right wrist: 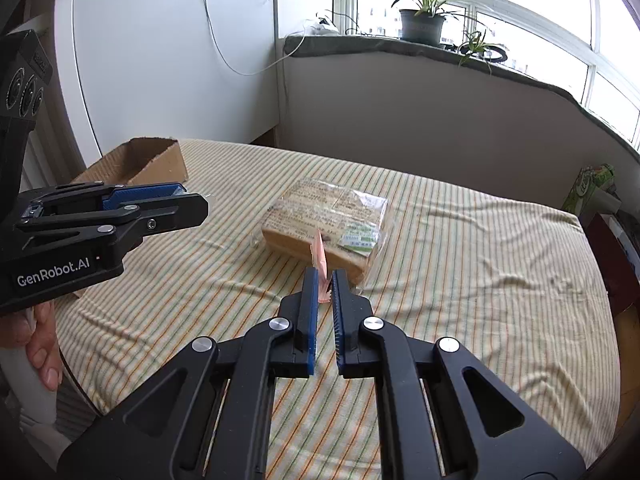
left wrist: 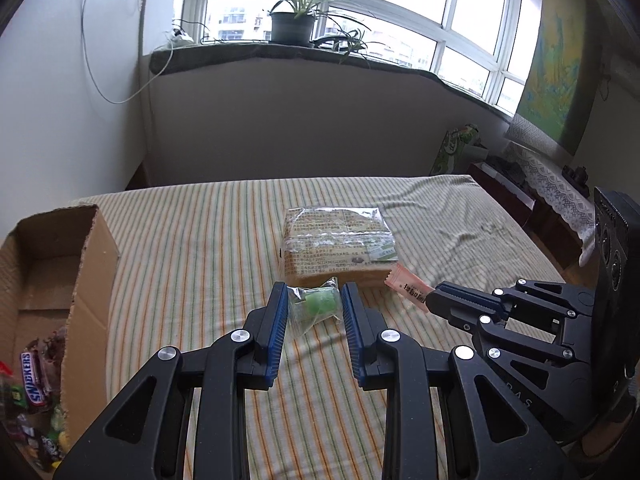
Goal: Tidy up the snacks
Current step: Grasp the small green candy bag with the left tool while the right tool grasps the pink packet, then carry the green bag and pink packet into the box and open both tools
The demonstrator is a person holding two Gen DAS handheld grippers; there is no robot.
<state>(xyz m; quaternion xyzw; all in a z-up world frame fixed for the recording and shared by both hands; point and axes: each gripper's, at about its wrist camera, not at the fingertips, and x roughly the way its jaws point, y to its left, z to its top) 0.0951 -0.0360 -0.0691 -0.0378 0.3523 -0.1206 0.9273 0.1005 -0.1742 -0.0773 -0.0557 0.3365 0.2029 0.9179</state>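
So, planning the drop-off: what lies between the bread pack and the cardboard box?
Only bare striped cloth between bread pack and box, clearest in the left wrist view.

My left gripper point(left wrist: 314, 304) sits just left of my right gripper point(left wrist: 434, 302), both over the bed point(left wrist: 200, 248). Between my left fingers is a small candy packet point(left wrist: 316, 306); between my right ones a thin sachet point(right wrist: 322, 270) stands on edge. Just beyond both lies the bread pack point(left wrist: 338, 244) on the bed's middle. The cardboard box point(left wrist: 94, 264) rests at the bed's left edge, with 1 Snickers bar point(left wrist: 34, 378) among the snacks in it. Behind the bed, a potted plant point(left wrist: 292, 24) stands on the windowsill point(left wrist: 248, 54).
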